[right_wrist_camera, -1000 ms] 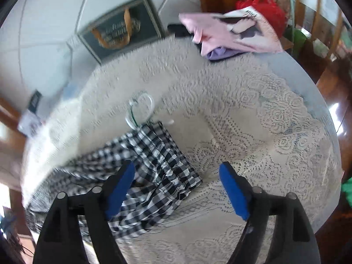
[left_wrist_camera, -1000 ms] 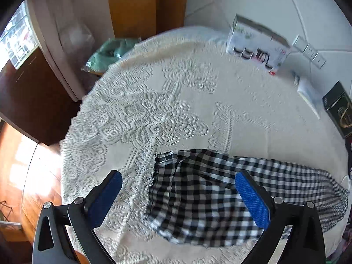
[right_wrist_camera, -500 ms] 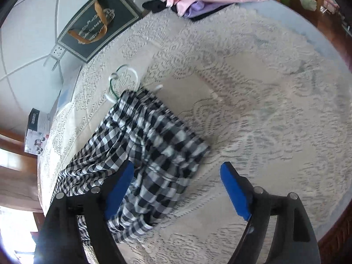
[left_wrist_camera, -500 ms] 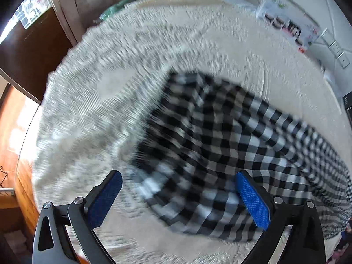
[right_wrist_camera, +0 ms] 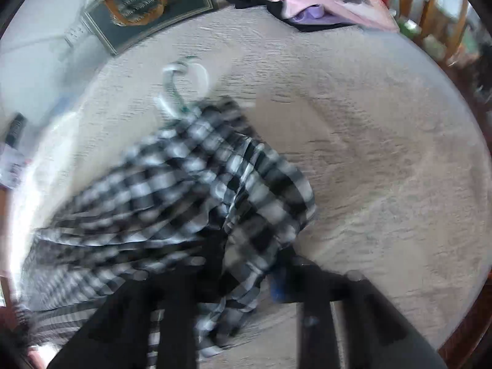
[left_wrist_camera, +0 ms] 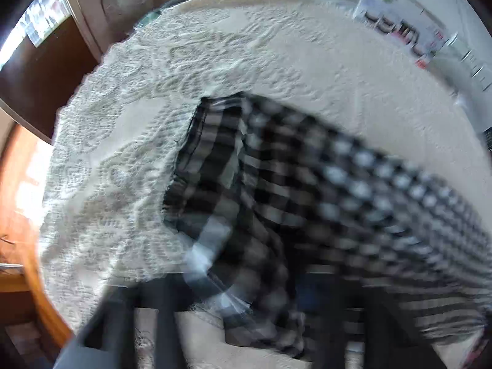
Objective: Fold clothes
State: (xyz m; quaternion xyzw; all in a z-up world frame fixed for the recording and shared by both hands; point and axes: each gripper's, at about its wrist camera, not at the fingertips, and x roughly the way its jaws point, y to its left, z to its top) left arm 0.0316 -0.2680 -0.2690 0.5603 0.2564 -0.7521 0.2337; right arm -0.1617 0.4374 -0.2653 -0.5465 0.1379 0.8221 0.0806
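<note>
Since half a second ago both grippers have dropped onto the black-and-white checked cotton garment [left_wrist_camera: 307,190], jaws narrowed from wide open. Left gripper [left_wrist_camera: 246,289] and right gripper [right_wrist_camera: 246,276] each look pinched on bunched cloth, though heavy blur hides the pads. Garment lies across the round cream lace tablecloth [left_wrist_camera: 129,160]; white hanger hook [right_wrist_camera: 184,73] at its far end.

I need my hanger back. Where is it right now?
In the right wrist view, the hanger's hook lies on the lace tablecloth, sticking out from the far end of the checked shirt, just in front of the dark framed box.
</note>
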